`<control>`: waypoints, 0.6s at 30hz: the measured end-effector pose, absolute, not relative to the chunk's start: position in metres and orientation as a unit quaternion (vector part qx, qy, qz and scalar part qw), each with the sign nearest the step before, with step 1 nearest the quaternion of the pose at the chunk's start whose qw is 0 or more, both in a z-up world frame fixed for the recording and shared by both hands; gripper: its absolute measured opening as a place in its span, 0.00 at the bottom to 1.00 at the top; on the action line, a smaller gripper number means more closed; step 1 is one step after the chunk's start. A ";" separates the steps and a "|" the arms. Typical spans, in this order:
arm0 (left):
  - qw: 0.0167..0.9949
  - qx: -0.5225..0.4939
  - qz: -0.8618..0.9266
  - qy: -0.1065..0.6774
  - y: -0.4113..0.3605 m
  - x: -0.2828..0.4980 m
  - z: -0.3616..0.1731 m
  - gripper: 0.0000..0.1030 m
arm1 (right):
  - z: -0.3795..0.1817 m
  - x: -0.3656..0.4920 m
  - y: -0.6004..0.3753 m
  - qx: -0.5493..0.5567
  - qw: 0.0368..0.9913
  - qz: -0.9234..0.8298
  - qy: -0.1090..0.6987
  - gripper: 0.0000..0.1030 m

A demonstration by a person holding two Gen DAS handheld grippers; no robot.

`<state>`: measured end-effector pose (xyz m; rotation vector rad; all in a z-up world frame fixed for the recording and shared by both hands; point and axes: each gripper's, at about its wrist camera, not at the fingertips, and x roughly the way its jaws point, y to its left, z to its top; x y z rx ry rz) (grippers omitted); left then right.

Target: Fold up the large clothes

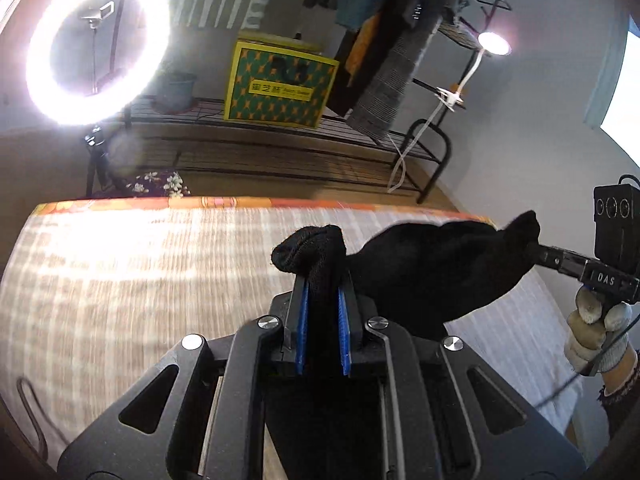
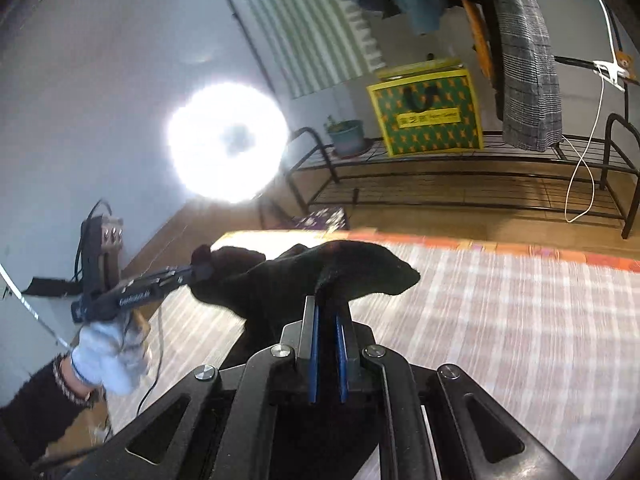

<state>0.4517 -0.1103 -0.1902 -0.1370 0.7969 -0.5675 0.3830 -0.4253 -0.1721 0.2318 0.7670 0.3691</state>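
A black garment (image 1: 432, 264) hangs stretched between both grippers above the bed's striped cover (image 1: 132, 280). My left gripper (image 1: 323, 280) is shut on one bunched edge, and black cloth fills the gap between its blue pads (image 1: 303, 312). At the right of the left wrist view, my right gripper (image 1: 538, 250) pinches the other end, with a gloved hand (image 1: 596, 328) on its handle. In the right wrist view, the right gripper (image 2: 327, 304) is shut on the garment (image 2: 280, 280). At the left of that view the left gripper (image 2: 202, 268) grips its own end.
A bright ring light (image 1: 96, 52) stands beyond the bed. Behind it a black metal rack (image 1: 280, 148) carries a yellow-green box (image 1: 280, 84) and a plant pot (image 1: 174, 90). Clothes (image 1: 384, 76) hang above the rack, beside a clamp lamp (image 1: 494, 44). An orange border (image 1: 248, 202) edges the bed's far side.
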 end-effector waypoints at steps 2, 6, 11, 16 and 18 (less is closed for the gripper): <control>0.878 -0.058 -0.278 0.386 -0.107 0.428 -0.188 0.10 | -0.170 0.356 -0.421 0.093 0.902 0.179 0.381 0.05; 0.871 -0.042 -0.279 0.403 -0.103 0.381 -0.193 0.10 | -0.184 0.303 -0.421 0.089 0.891 0.180 0.408 0.05; 0.866 -0.006 -0.274 0.418 -0.099 0.328 -0.210 0.10 | -0.204 0.252 -0.407 0.073 0.877 0.178 0.440 0.05; 0.845 0.030 -0.275 0.457 -0.100 0.298 -0.241 0.11 | -0.224 0.231 -0.395 0.044 0.868 0.154 0.470 0.06; 0.840 0.047 -0.268 0.469 -0.099 0.286 -0.247 0.12 | -0.223 0.220 -0.391 0.039 0.867 0.151 0.473 0.13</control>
